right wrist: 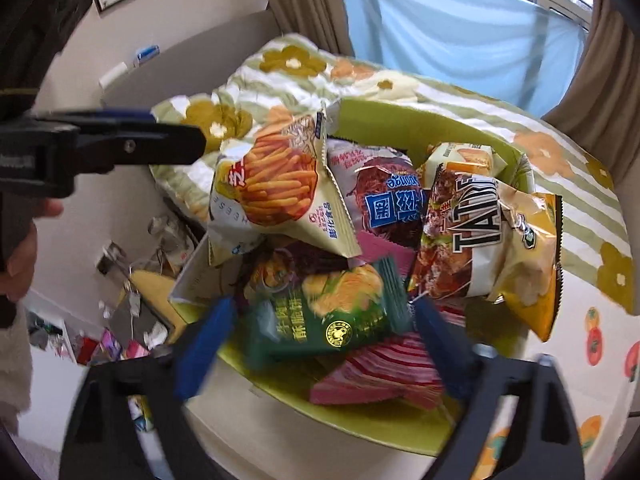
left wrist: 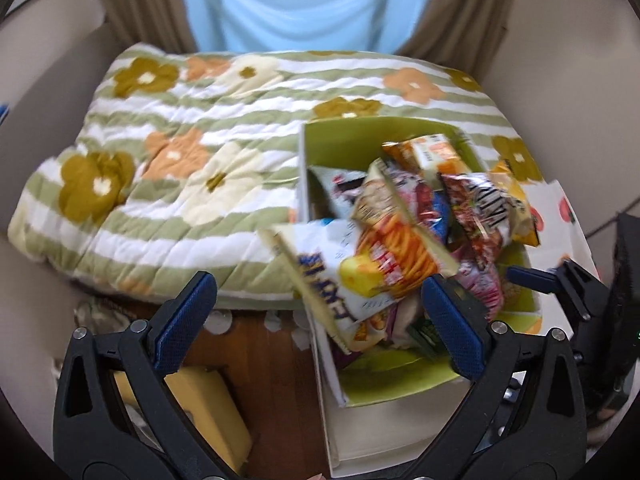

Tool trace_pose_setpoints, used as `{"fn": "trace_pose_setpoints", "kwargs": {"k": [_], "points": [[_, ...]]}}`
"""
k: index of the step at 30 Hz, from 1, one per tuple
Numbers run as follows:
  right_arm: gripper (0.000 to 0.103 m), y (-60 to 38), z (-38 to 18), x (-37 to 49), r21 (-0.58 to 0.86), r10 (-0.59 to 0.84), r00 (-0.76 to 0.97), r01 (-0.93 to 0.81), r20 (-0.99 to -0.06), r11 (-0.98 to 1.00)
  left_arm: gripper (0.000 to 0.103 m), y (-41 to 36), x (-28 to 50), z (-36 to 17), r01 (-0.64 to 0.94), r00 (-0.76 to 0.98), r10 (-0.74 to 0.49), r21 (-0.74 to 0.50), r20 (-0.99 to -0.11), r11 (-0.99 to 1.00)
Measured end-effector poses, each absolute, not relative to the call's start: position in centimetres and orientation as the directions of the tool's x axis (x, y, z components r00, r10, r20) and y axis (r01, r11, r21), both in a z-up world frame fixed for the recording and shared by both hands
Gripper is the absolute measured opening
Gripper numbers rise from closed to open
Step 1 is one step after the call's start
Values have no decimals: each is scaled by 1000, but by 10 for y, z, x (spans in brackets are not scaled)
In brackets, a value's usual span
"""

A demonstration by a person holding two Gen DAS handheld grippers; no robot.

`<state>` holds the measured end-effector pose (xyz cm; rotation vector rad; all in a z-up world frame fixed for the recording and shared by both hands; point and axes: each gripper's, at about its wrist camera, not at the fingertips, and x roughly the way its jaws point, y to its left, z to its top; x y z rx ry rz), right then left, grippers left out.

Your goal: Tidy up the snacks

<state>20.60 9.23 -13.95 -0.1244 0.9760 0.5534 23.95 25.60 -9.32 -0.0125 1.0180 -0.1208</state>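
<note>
Blue-padded and black-armed, the left hand-held gripper stands with its fingers wide apart and nothing between the pads, poised over the near left corner of a box with a lime-green lining. The right hand-held gripper is likewise spread wide; a green snack bag lies between its blurred pads, which do not press on it. That bag rests inside the box on a pink striped packet. Piled higher in the same box are a bag printed with orange sticks, a dark red bag with blue lettering and a yellow bag with big black letters. Beyond the box lies a bed under a green-striped quilt with flowers, and behind it brown curtains frame a pale blue window.
</note>
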Motion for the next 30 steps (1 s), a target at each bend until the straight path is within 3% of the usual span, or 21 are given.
{"fn": "trace_pose_setpoints", "kwargs": {"k": [7,14,21,30], "points": [[102,82,-138,191,135,384,456,-488,-803,862,102,256,222,-107,40,505,-105,-98,-857,994],[102,59,-107,178,112,393,530,-484,-751,868,102,228,192,-77,21,570,-70,-71,-818,997],[102,3,-46,148,55,331,661,-402,-673,914,102,175,147,-22,38,681,-69,-60,-729,998],[102,-76,14,97,9,133,796,-158,-590,987,102,114,75,15,4,807,-28,-41,-590,999]]}}
